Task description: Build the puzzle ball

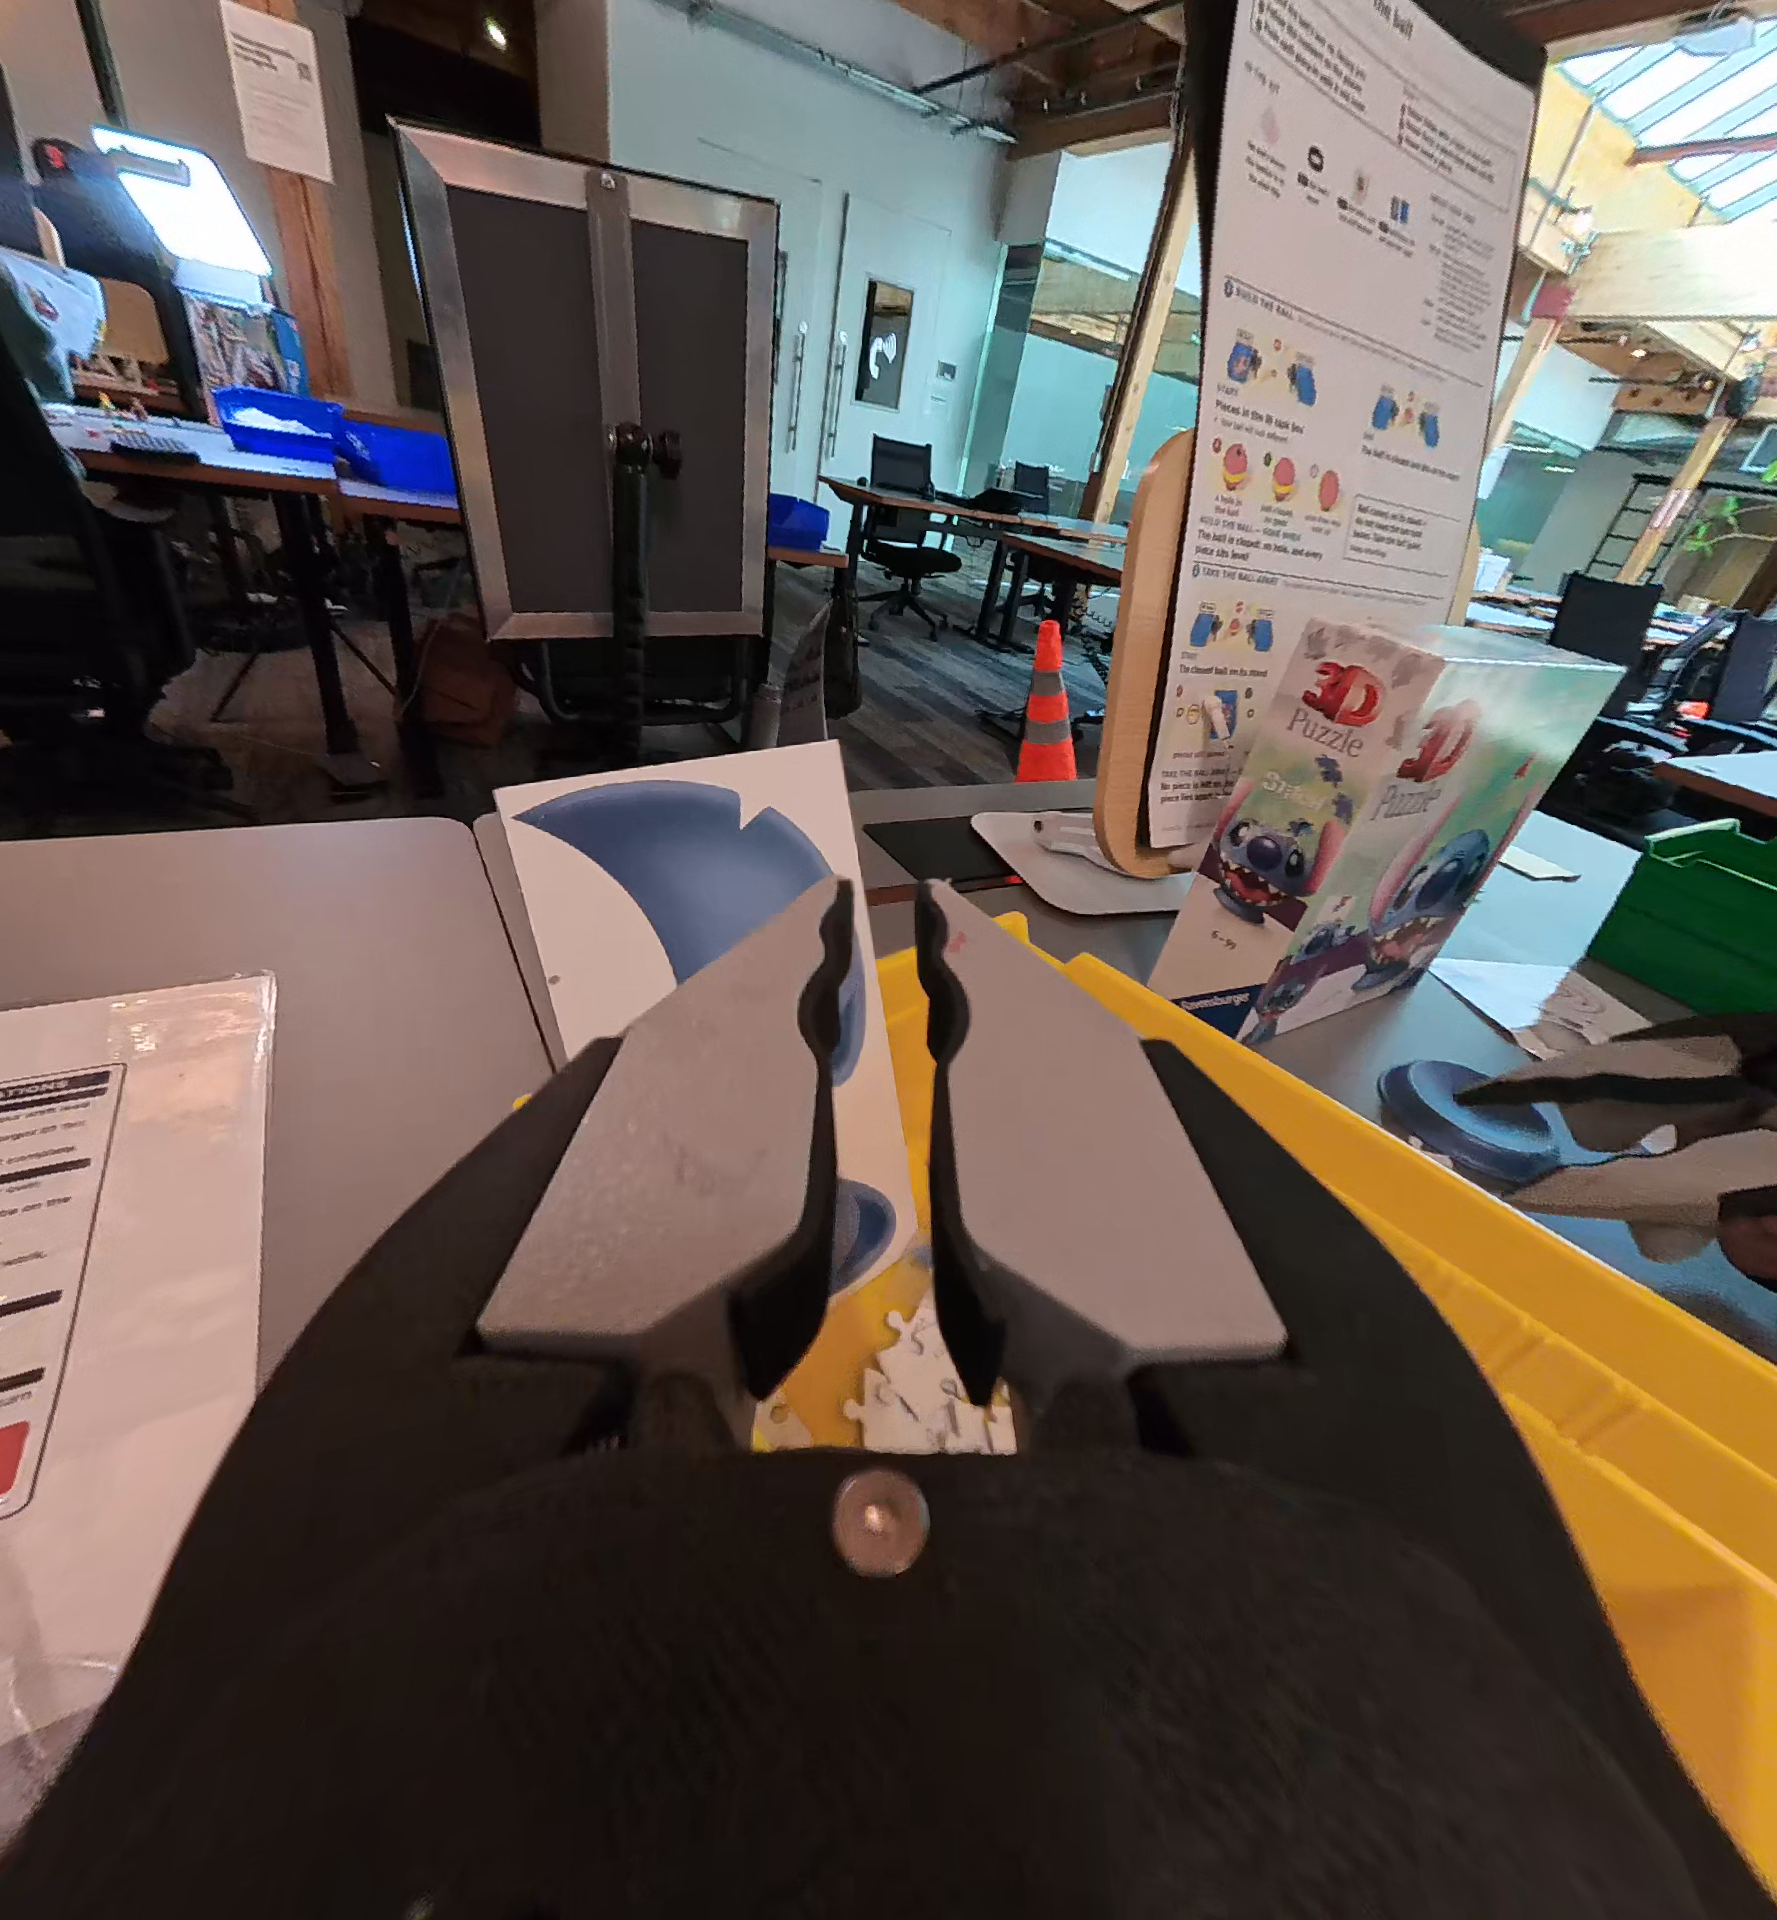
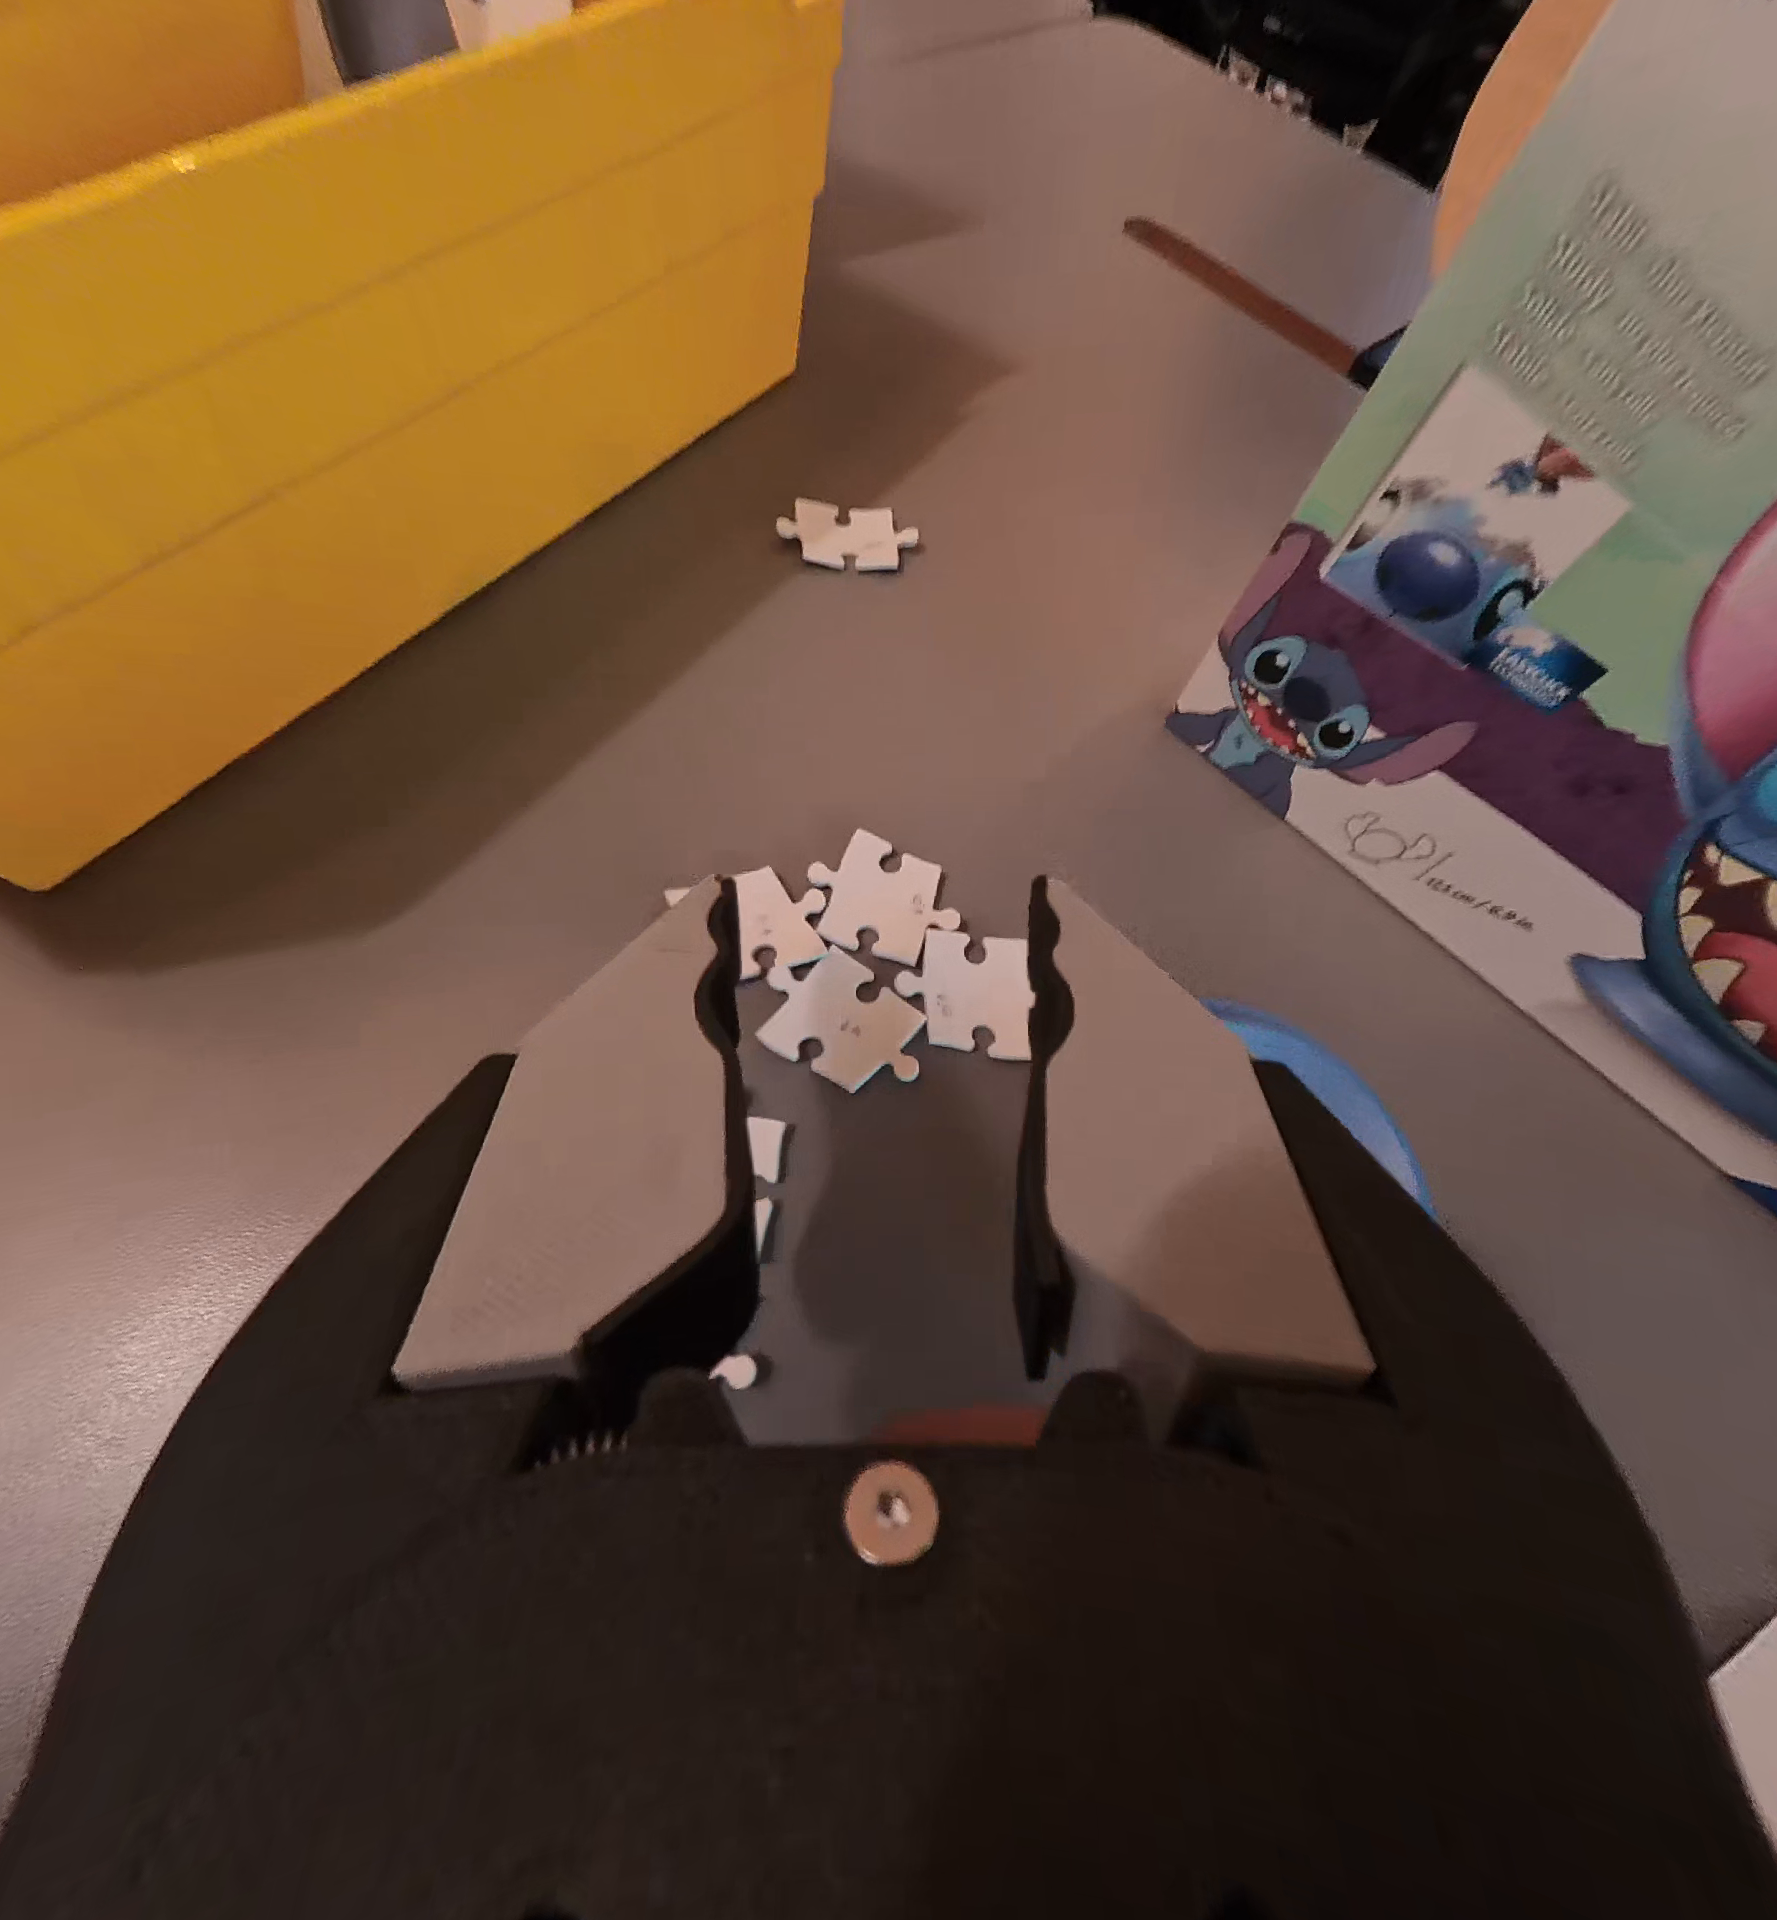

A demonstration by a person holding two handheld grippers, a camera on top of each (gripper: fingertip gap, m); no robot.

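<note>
From the left wrist view, I see my left gripper (image 1: pixel 882 902) held above the yellow bin (image 1: pixel 1486 1299), its fingers (image 1: pixel 718 1132) drawn nearly together with a narrow gap and nothing between them. White puzzle pieces (image 1: pixel 915 1392) lie on the bin floor below. A white card (image 1: pixel 697 914) printed with blue shapes leans in the bin. The puzzle box (image 1: pixel 1383 831) stands on the grey table (image 1: pixel 240 914) beyond, and a dark blue stand (image 1: pixel 1466 1122) sits near it, with the right gripper (image 1: pixel 1642 1132) reaching to it.

From the right wrist view, my right gripper (image 2: pixel 879 894) hangs low over the table (image 2: pixel 240 1091) with its fingers (image 2: pixel 593 1164) spread wide and empty. A loose cluster of pieces (image 2: pixel 863 977) lies face down just ahead of the tips. A joined pair of pieces (image 2: pixel 848 535) lies farther on, near the bin (image 2: pixel 344 416). The box (image 2: pixel 1538 675) stands to the right.
</note>
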